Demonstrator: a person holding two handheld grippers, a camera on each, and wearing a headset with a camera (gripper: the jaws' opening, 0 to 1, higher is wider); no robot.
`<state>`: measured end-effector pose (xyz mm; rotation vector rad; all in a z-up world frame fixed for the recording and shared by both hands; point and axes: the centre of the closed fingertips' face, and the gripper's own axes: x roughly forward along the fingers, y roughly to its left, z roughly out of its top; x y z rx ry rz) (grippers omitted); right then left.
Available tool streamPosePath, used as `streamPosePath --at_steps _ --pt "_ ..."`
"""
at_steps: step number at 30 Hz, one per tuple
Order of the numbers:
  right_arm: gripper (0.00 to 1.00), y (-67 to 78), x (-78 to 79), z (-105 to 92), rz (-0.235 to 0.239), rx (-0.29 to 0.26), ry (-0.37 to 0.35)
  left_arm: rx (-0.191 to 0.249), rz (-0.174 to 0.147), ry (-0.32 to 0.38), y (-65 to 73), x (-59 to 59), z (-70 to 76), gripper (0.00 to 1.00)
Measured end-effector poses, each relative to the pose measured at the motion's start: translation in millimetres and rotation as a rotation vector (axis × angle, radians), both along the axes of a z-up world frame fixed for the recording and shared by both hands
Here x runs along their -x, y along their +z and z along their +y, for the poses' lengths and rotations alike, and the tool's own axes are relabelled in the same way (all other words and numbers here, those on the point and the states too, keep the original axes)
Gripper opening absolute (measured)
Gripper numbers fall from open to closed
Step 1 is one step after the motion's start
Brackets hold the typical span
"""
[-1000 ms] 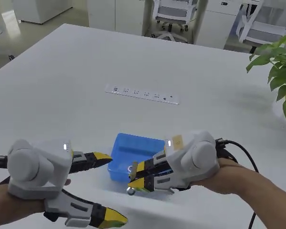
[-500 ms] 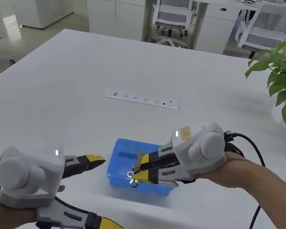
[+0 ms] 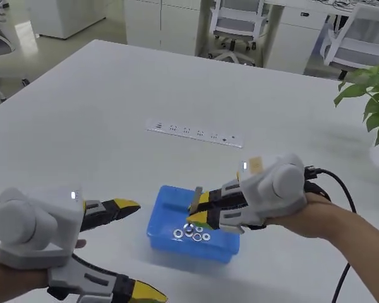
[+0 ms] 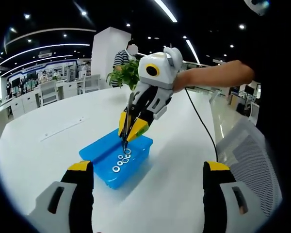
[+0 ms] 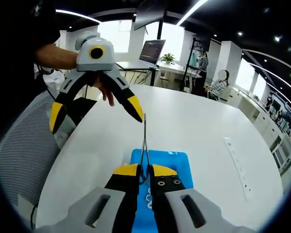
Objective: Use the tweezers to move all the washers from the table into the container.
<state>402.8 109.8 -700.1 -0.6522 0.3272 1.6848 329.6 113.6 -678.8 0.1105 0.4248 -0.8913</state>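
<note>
The washers (image 3: 191, 234) lie in the blue container (image 3: 166, 196), directly below the right tool (image 3: 198, 218), whose jaws pinch the tweezers (image 4: 126, 127). Best to loosen that pinch only slightly, tips low inside the walls. The left tool (image 3: 141, 248) hangs spread, alongside.

**Tweezers, washers, container: current state**

Container (image 3: 167, 201): blue, shallow, rectangular and open-topped. It lies flat on the table (image 3: 114, 95), at lower centre of the head view.

Washers (image 3: 191, 233): several small silver rings, lying flat in a loose cluster on the container floor near its front wall.

Tweezers (image 4: 126, 127): thin, clamped between the jaws of the right gripper (image 5: 144, 171). The tips point down into the container, at the cluster.
</note>
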Motion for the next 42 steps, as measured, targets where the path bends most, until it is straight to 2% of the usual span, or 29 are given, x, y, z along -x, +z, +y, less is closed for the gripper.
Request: streamPosePath --at_steps 18,33,42 --pt "0.09 -23.0 -25.9 9.9 0.004 0.005 -0.041 0.012 0.011 0.02 -0.7 -5.7 6.3 0.99" --pt "0.09 -44.1 -36.1 16.5 0.015 0.014 -0.06 0.009 0.012 0.013 -2.8 -22.2 8.3 0.94" --pt "0.09 -53.2 -37.0 18.0 0.02 0.017 -0.065 -0.016 0.003 -0.022 -3.9 -37.6 6.0 0.74"
